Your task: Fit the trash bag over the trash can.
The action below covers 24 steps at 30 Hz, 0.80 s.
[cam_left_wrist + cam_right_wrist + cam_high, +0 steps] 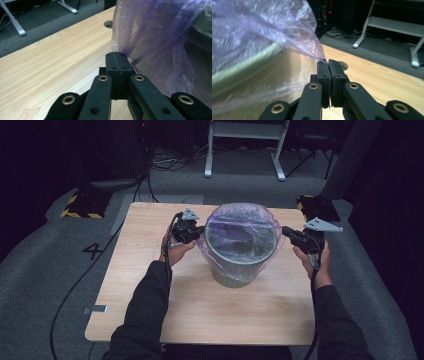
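Both grippers pinch the purple bag (243,227) lining the bin (239,270): left gripper (201,231) at nine o'clock, right gripper (284,231) apparently at three.

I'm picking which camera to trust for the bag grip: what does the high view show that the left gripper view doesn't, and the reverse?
High view alone: the whole grey round plastic bin, both hands, the right claw and the yellow-black striped floor blocks.

Left gripper view alone: the left claw close up, jaws pressed together on a fold of film, and a round hole in the tabletop.

Both: the thin purple plastic bag and the light wooden table.
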### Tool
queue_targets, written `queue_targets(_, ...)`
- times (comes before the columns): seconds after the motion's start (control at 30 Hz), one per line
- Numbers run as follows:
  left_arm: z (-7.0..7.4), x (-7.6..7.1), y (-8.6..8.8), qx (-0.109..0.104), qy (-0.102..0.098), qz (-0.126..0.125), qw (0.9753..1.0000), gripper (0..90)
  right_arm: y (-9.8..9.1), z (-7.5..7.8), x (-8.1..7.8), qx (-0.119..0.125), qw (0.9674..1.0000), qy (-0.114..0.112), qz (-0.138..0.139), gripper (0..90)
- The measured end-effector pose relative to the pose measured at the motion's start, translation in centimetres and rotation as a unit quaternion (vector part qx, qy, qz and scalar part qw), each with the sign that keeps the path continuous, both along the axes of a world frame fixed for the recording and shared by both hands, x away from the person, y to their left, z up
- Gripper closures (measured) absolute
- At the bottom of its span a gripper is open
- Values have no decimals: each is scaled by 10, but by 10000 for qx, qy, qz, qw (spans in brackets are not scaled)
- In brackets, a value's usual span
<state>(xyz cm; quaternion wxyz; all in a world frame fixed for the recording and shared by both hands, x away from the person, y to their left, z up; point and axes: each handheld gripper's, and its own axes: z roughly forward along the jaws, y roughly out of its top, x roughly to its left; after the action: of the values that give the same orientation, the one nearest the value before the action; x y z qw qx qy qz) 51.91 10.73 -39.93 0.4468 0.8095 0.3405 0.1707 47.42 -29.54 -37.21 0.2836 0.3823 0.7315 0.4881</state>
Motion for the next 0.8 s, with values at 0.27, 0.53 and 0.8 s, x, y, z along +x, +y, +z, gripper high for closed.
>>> queue_targets(0.27,-7,4,-7,77,82,26,9999,899,14,4,9,-160,9997,-73,-155,899)
queue_targets(0.53,-14,12,-11,150,411,-11,9990,898,27,6,23,-305,9988,147,-354,900)
queue_targets(0.8,-20,14,-16,296,711,-187,9969,898,36,8,33,-517,9963,538,-421,887)
